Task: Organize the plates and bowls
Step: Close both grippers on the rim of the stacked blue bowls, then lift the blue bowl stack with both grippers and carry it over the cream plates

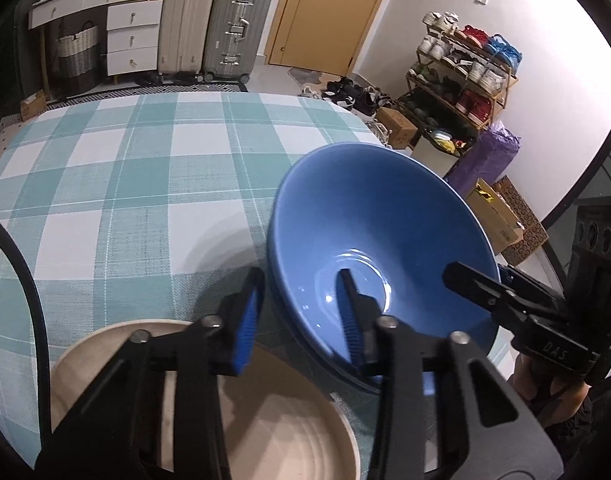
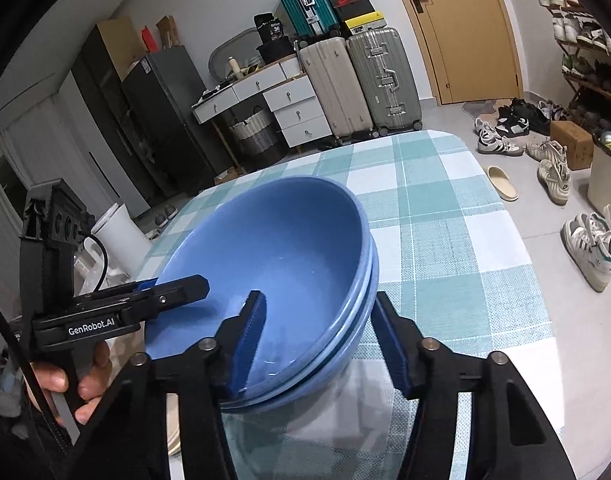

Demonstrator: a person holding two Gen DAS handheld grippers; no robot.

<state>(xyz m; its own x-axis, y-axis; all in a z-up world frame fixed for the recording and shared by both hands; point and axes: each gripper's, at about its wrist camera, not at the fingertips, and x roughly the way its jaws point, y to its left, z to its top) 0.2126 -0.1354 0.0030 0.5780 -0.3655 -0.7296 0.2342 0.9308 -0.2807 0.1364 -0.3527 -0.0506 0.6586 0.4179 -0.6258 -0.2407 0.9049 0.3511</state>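
Clearly the blue bowls (image 2: 273,264) are nested, two of them (the right wrist view shows two rims stacked one in the other), mouth upward and tipped slightly toward the far side of the desk (image 1: 125,168). Being round, they have no long axis to speak of. They sit on the checked cloth near the desk's edge, just beside one beige plate (image 1: 265,420), whose rim lies close to the bowls' near wall.

Both pairs of fingers straddle the bowls' rim from opposite sides. On the left gripper (image 1: 299,316), one finger is inside the top bowl and the other outside the stack; the gap is narrow, yet I cannot tell whether the pads press the wall. The right gripper (image 2: 317,332) likewise has one finger inside and one outside, standing about half open, with a visible gap between the outer pad and the bowls.
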